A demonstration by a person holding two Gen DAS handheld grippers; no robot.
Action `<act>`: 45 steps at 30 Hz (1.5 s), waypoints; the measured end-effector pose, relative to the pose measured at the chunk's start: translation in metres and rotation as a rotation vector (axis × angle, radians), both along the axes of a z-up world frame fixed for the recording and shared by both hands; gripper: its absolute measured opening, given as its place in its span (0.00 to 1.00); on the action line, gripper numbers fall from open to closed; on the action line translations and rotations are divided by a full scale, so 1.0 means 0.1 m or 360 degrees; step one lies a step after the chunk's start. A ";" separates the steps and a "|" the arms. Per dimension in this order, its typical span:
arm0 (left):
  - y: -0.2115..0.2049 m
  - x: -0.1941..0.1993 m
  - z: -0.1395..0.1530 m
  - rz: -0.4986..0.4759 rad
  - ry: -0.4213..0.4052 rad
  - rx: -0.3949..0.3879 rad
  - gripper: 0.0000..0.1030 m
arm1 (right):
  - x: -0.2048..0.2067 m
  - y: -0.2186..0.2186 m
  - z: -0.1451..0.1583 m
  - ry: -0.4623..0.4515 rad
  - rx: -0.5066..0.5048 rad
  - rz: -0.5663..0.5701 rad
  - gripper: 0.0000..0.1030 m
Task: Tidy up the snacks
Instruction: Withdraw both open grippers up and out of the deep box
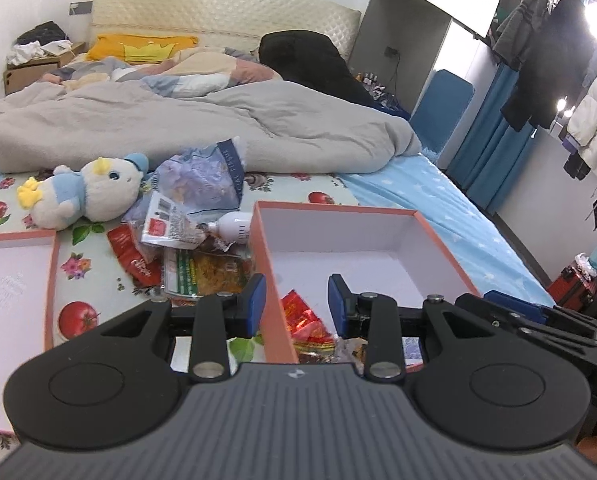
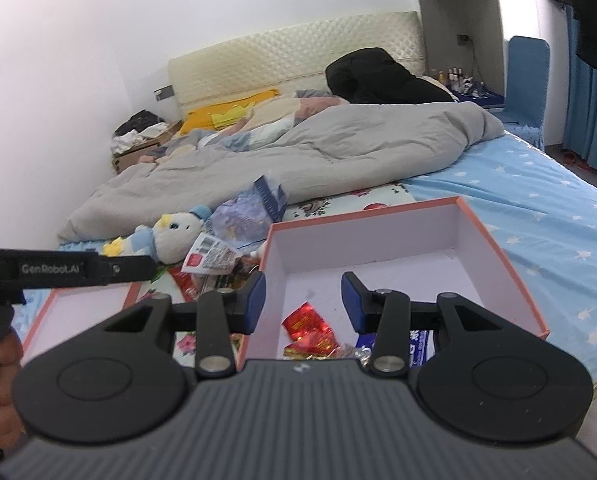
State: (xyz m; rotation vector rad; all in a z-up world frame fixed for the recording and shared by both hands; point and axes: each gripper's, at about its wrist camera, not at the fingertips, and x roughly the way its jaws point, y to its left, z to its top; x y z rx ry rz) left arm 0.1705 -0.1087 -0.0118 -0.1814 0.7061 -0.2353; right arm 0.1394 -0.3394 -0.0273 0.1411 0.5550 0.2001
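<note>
Both claws empty, jaws parted, nothing between the pads. Left claw hangs over the left wall of the orange-rimmed box, one pad outside it, one inside. Right claw is over the same box, left pad by its left wall, right pad above the white floor.

Inside the box at its near end: red foil snack packets, a crumpled silvery wrapper just right of them, and a blue-white packet partly hidden under the right claw's linkage.

The box sits on the bed's foot end, on the flowered sheet. Just left of it is the loose snack pile: red packet, green-orange bag, barcode packet, big purple bag behind, and a white bottle touching the box's far-left corner. Plush duck is left of the pile. Box lid lies at the bed's left edge. Grey duvet is bunched behind everything.
</note>
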 end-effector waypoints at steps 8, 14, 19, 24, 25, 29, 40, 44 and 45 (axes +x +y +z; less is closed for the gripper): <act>0.25 -0.21 -0.08 0.0073 0.0019 0.0031 0.38 | -0.15 0.25 -0.12 -0.0005 -0.0004 0.0056 0.43; 0.47 -0.37 -0.17 0.0143 0.0035 0.0055 0.45 | -0.26 0.47 -0.22 -0.0007 -0.0027 0.0126 0.43; 0.65 -0.47 -0.26 0.0171 0.0064 0.0066 0.45 | -0.32 0.62 -0.32 0.0011 -0.0048 0.0144 0.43; 0.86 -0.46 -0.39 0.0207 0.0085 0.0048 0.45 | -0.31 0.78 -0.41 0.0030 -0.0076 0.0164 0.43; 0.90 -0.45 -0.42 0.0215 0.0098 0.0032 0.45 | -0.30 0.82 -0.43 0.0032 -0.0087 0.0164 0.43; 1.04 -0.40 -0.50 0.0217 0.0113 0.0013 0.45 | -0.28 0.95 -0.48 0.0042 -0.0117 0.0174 0.43; 1.37 -0.13 -0.69 0.0283 0.0143 -0.0034 0.45 | -0.02 1.12 -0.60 0.0070 -0.0178 0.0175 0.43; 1.45 0.03 -0.75 0.0306 0.0149 -0.0045 0.45 | 0.10 1.20 -0.63 0.0068 -0.0189 0.0195 0.43; 1.48 0.08 -0.77 0.0309 0.0152 -0.0047 0.45 | 0.12 1.22 -0.64 0.0067 -0.0188 0.0201 0.43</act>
